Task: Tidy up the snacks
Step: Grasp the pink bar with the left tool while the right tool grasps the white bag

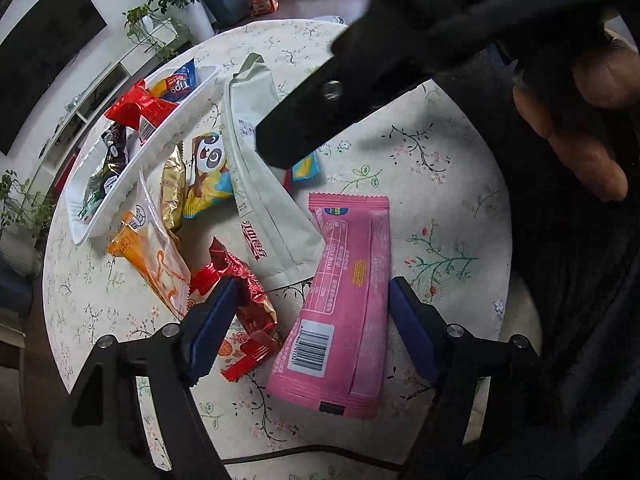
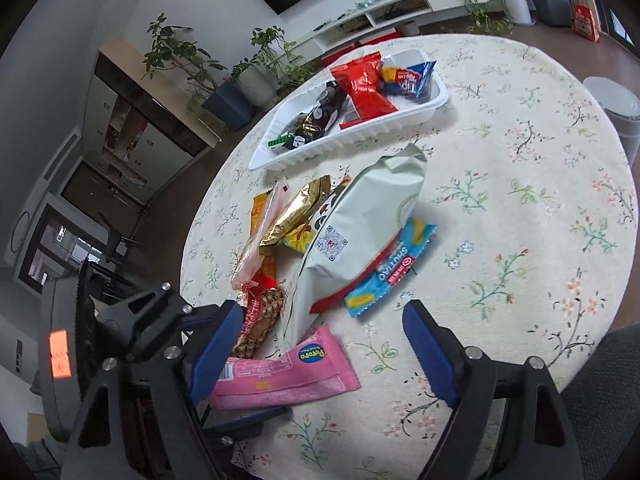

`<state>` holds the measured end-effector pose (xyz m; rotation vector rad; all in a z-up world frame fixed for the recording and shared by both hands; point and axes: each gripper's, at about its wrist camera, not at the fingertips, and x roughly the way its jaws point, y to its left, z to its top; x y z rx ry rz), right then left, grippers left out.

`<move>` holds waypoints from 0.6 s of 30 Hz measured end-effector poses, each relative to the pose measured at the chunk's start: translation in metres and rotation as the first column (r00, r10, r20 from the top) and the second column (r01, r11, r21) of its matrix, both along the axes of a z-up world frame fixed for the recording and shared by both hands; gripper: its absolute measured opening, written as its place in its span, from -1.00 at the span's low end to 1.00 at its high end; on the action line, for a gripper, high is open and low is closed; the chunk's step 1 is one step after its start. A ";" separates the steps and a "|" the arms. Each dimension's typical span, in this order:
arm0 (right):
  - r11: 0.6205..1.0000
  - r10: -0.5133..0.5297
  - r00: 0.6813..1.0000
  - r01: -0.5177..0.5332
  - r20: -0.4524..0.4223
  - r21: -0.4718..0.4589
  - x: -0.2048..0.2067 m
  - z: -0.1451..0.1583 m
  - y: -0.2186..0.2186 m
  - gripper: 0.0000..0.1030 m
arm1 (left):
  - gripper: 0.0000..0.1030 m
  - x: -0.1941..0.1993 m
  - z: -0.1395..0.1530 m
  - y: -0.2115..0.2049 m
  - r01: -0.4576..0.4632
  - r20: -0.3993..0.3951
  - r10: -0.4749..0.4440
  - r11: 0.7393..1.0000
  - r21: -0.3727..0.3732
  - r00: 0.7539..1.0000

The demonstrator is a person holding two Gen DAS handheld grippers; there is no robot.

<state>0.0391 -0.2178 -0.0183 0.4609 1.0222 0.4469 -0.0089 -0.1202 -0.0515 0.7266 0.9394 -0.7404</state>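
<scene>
A pink snack packet (image 1: 340, 300) lies flat on the floral tablecloth between the wide-open fingers of my left gripper (image 1: 308, 320); it also shows in the right wrist view (image 2: 288, 372). A pale green bag (image 1: 264, 184) (image 2: 360, 232), a red foil packet (image 1: 244, 312), an orange packet (image 1: 152, 256), a gold packet (image 1: 172, 192), a panda packet (image 1: 208, 172) and a blue packet (image 2: 388, 272) lie loose. A white tray (image 1: 160, 148) (image 2: 360, 132) holds several snacks. My right gripper (image 2: 324, 340) is open and empty above the pile; it crosses the top of the left wrist view (image 1: 320, 120).
The round table's edge (image 2: 192, 240) runs close to the left of the pile. Potted plants (image 2: 256, 76), a white TV cabinet (image 2: 400, 8) and a grey bin (image 2: 616, 104) stand around the table. The table's right half (image 2: 520, 200) bears only the cloth.
</scene>
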 end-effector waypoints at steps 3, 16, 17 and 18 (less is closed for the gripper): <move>1.000 0.019 1.000 -0.019 -0.008 0.004 0.005 0.000 0.010 0.49 | 0.46 0.002 0.000 -0.002 -0.021 -0.015 0.021 1.000 0.000 1.000; 0.998 -0.022 0.987 0.030 -0.159 0.051 0.038 -0.021 0.018 0.34 | 0.45 0.016 0.000 0.005 -0.146 -0.064 0.140 0.984 -0.099 0.988; 0.997 -0.032 0.985 0.043 -0.168 0.065 0.039 -0.022 0.016 0.34 | 0.45 0.017 0.000 0.006 -0.149 -0.070 0.143 0.983 -0.103 0.987; 0.995 -0.036 0.983 0.052 -0.177 0.081 0.041 -0.024 0.015 0.35 | 0.45 0.019 0.000 0.007 -0.153 -0.075 0.145 0.982 -0.107 0.987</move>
